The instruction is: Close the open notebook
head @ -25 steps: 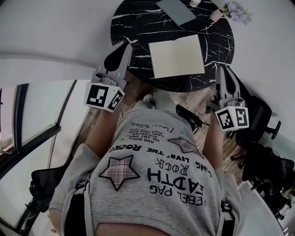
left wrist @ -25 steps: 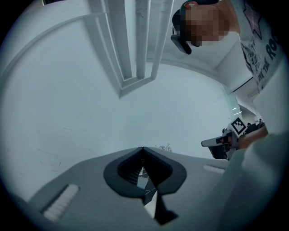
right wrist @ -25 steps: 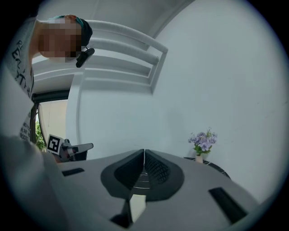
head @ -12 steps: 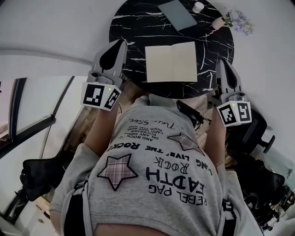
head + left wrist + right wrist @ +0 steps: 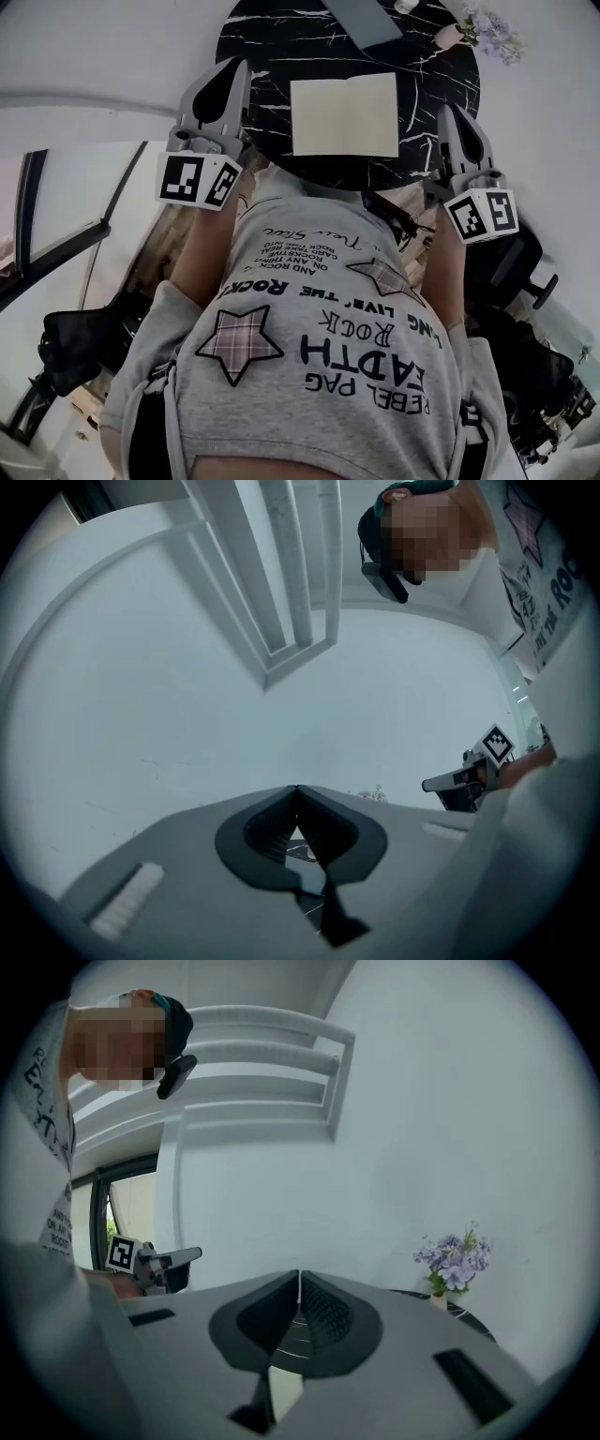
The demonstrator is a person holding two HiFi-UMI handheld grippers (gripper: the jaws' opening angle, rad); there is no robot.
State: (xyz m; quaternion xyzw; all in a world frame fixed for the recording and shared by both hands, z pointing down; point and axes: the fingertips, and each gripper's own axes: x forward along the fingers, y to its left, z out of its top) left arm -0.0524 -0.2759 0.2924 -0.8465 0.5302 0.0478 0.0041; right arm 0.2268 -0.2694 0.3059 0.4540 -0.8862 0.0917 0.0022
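While I look down, my grey shirt (image 5: 319,347) shows upside-down words like "EARTH" and "ROCK". My open notebook with cream pages (image 5: 343,114) lies flat on the round black marble tabletop (image 5: 262,56), near my edge. My left tongs (image 5: 238,64) and right tongs (image 5: 449,109) are one on each side of it, not touching it. Both tongs are closed tight and hold nothing. A second ago the notebook looked tilted. Now it looks straight, and both tongs are further up beside it.
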